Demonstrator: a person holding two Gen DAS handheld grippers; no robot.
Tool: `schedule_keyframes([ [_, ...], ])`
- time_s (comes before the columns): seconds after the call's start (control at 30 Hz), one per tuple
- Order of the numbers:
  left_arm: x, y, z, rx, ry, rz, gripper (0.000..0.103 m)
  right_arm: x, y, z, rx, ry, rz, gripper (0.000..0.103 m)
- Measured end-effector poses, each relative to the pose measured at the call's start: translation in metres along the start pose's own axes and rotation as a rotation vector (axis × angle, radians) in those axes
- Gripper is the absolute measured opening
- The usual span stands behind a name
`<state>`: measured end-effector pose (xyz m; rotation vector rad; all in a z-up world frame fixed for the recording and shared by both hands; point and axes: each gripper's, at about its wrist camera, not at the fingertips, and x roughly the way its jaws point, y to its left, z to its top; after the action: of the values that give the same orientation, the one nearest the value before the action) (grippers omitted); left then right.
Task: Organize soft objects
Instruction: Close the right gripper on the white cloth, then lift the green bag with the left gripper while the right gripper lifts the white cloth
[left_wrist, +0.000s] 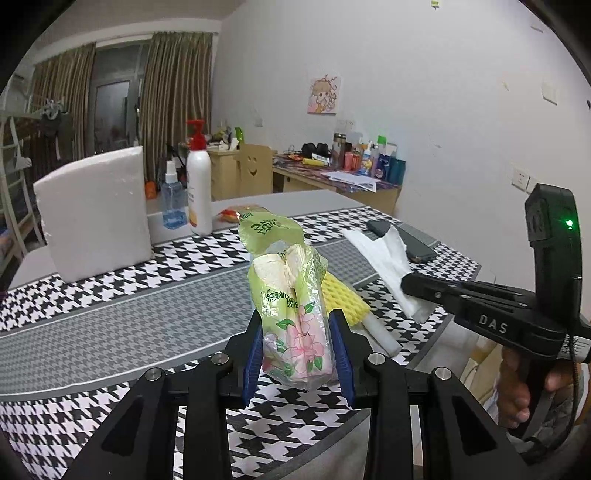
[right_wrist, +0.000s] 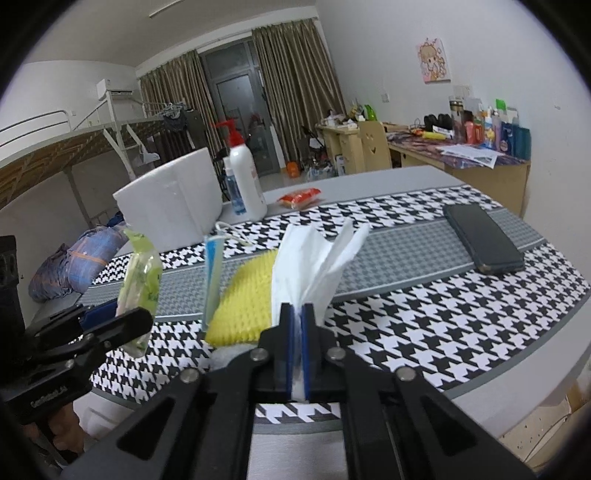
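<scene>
Above the checked worktop (left_wrist: 110, 332), the left tool (left_wrist: 297, 350) clamps a tissue pack (left_wrist: 291, 321); the right tool (right_wrist: 298, 332) pinches a white tissue (right_wrist: 314, 254), which should be lifted slowly, clear of the yellow sponge (right_wrist: 243, 306).

- Foam block (left_wrist: 94, 212) stands far left on table (left_wrist: 129, 317).
- Pump bottle (left_wrist: 198, 184) right of it.
- Phone (right_wrist: 482, 243) lies far right.
- Yellow sponge (right_wrist: 245, 304) lies between.

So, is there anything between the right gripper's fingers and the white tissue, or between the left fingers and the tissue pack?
Nothing visible. The right gripper is shut directly on the white tissue, and the left gripper clamps the green tissue pack with its blue pads against the wrapper.
</scene>
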<state>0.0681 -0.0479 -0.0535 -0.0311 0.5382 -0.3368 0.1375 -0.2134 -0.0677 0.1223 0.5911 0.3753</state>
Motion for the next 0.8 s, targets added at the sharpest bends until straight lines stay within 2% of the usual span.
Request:
schedule_keyframes([
  [0.8, -0.019, 0.023, 0.032, 0.005, -0.075, 0.078, 0.036, -0.009, 0.023, 0.030, -0.064, -0.078, 0.041, 0.006],
])
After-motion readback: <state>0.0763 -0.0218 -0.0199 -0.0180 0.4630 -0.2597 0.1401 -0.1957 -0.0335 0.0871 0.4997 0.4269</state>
